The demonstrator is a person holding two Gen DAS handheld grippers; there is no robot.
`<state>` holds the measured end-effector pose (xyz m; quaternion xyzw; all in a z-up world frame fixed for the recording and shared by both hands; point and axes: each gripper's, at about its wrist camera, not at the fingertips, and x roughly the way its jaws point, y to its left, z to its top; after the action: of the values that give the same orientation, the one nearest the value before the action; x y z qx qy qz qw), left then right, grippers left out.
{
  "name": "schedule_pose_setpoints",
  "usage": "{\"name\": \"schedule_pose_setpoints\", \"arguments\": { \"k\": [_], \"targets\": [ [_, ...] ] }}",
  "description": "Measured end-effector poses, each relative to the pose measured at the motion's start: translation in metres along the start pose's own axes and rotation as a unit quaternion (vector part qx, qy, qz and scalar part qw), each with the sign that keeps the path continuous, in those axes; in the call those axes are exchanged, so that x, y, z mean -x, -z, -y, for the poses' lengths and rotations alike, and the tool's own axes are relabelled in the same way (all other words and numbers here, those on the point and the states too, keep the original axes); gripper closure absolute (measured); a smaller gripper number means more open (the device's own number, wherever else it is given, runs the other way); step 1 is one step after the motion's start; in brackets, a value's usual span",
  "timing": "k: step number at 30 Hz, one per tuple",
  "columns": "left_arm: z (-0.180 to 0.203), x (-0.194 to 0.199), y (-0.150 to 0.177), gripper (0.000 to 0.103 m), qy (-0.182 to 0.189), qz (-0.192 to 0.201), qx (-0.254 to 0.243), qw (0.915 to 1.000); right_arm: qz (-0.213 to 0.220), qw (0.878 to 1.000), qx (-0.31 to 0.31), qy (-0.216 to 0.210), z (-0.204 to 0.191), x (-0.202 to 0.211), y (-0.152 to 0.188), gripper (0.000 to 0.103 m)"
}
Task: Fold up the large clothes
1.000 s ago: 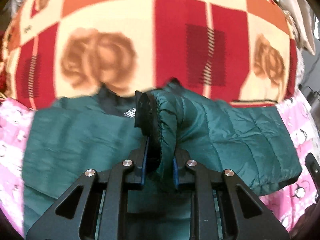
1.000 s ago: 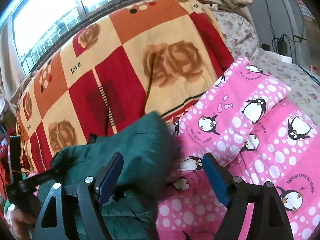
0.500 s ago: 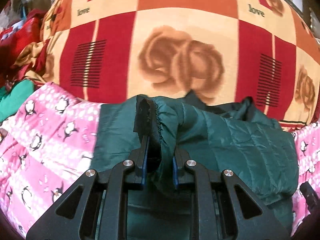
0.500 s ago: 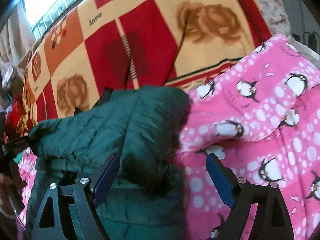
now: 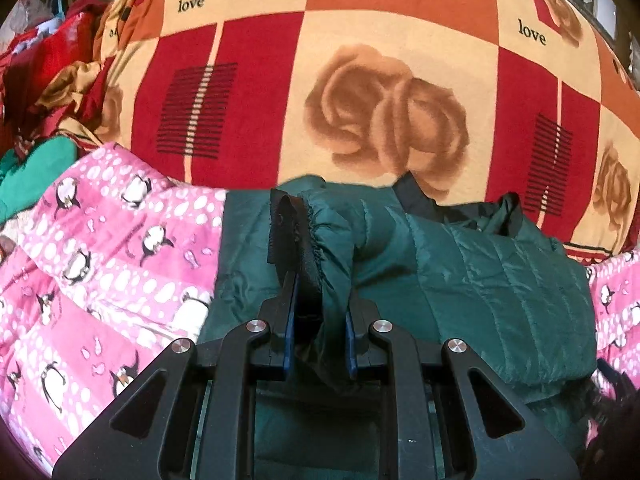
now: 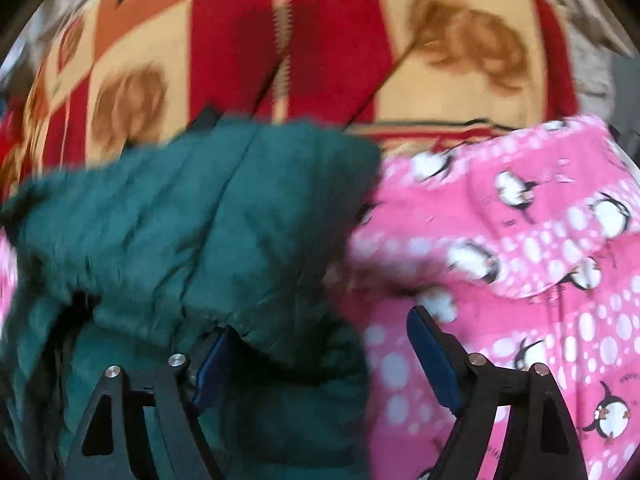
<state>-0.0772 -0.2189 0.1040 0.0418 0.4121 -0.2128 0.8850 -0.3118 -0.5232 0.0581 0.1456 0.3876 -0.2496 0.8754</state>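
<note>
Between left tongs (image 5: 318,320), cuff (image 5: 316,232) still pinched, now carried across jacket (image 5: 480,280). Right tongs (image 6: 320,344) gaping, swung in over jacket. Sleeve fold nearly laid.

A red, orange and cream rose-print blanket (image 5: 360,92) fills the upper frame; a pink penguin-print sheet (image 5: 100,264) spreads at lower left.

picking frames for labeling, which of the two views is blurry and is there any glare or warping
Left wrist view: sharp, the "love" print on the rose blanket readable, edges bowed by the fisheye, no strong glare. Right wrist view: motion-blurred throughout, green puffer jacket and penguin blanket smeared, dark vignette at the corners.
</note>
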Motion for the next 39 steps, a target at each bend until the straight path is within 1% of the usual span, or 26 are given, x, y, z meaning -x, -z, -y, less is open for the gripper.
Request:
{"name": "schedule_pose_setpoints", "arguments": {
  "k": [1,3,5,7,10,11,13,15,17,19,21,23,25,27,29,30,32,34,37,39],
  "targets": [
    [0.002,-0.002,0.004,0.085,0.003,-0.005,-0.002,1.0,0.021,0.999,-0.024,0.007,0.008,0.006,-0.002,0.023],
    [0.012,-0.008,0.012,0.085,0.001,-0.011,-0.014,0.9998,0.039,0.998,-0.047,0.021,0.016,0.009,-0.001,0.023],
    [0.019,-0.013,0.018,0.085,-0.004,-0.014,-0.022,0.9996,0.025,0.997,-0.056,0.036,0.021,0.0,0.003,0.023],
    [0.024,-0.018,0.023,0.085,-0.009,-0.019,-0.025,0.9995,-0.006,0.997,-0.069,0.031,0.026,-0.012,0.007,0.023],
    [0.021,-0.019,0.024,0.085,0.001,-0.024,-0.02,0.9995,-0.017,0.996,-0.082,0.019,0.035,-0.01,0.007,0.023],
    [0.019,-0.018,0.024,0.082,0.008,-0.027,-0.019,0.9994,-0.019,0.996,-0.082,0.021,0.036,-0.006,0.007,0.023],
    [0.014,-0.014,0.023,0.074,0.016,-0.033,-0.016,0.9992,-0.025,0.996,-0.085,0.022,0.037,0.004,0.007,0.023],
    [0.009,-0.009,0.023,0.052,0.016,-0.034,-0.014,0.9992,-0.021,0.996,-0.086,0.021,0.034,0.017,0.008,0.023],
    [0.004,-0.001,0.022,0.047,0.022,-0.022,-0.011,0.9995,-0.013,0.997,-0.077,0.026,0.029,0.032,0.007,0.022],
    [-0.001,0.01,0.018,0.045,0.026,-0.005,-0.009,0.9996,0.005,0.998,-0.062,0.028,0.021,0.048,-0.001,0.021],
    [-0.002,0.017,0.013,0.039,0.029,0.006,-0.01,0.9995,0.018,0.998,-0.055,0.027,0.016,0.056,-0.01,0.021],
    [0.0,0.019,0.007,0.037,0.027,0.017,-0.012,0.9994,0.033,0.998,-0.052,0.008,0.009,0.059,-0.024,0.02],
    [0.005,0.016,0.003,0.037,0.03,0.015,-0.013,0.9994,0.033,0.999,-0.04,-0.017,-0.002,0.052,-0.037,0.02],
    [0.012,0.005,0.0,0.035,0.036,0.003,-0.011,0.9993,0.033,0.999,-0.01,-0.039,-0.02,0.041,-0.051,0.02],
    [0.017,-0.007,0.002,0.035,0.032,-0.008,-0.011,0.9994,0.03,0.997,0.028,-0.06,-0.041,0.02,-0.064,0.02],
    [0.021,-0.018,0.003,0.035,0.024,-0.018,-0.012,0.9995,0.025,0.997,0.038,-0.065,-0.047,0.01,-0.068,0.02],
    [0.026,-0.028,0.006,0.035,0.021,-0.028,-0.015,0.9993,0.007,0.996,0.047,-0.08,-0.056,-0.014,-0.075,0.02],
    [0.032,-0.042,0.011,0.035,0.007,-0.035,-0.027,0.999,-0.006,0.995,0.052,-0.081,-0.059,-0.034,-0.076,0.02],
    [0.034,-0.053,0.017,0.027,-0.002,-0.029,-0.04,0.9988,-0.015,0.996,0.068,-0.059,-0.058,-0.057,-0.071,0.02],
    [0.033,-0.056,0.02,0.024,-0.001,-0.022,-0.046,0.9987,-0.022,0.996,0.055,-0.066,-0.051,-0.067,-0.066,0.019]
  ]
}}
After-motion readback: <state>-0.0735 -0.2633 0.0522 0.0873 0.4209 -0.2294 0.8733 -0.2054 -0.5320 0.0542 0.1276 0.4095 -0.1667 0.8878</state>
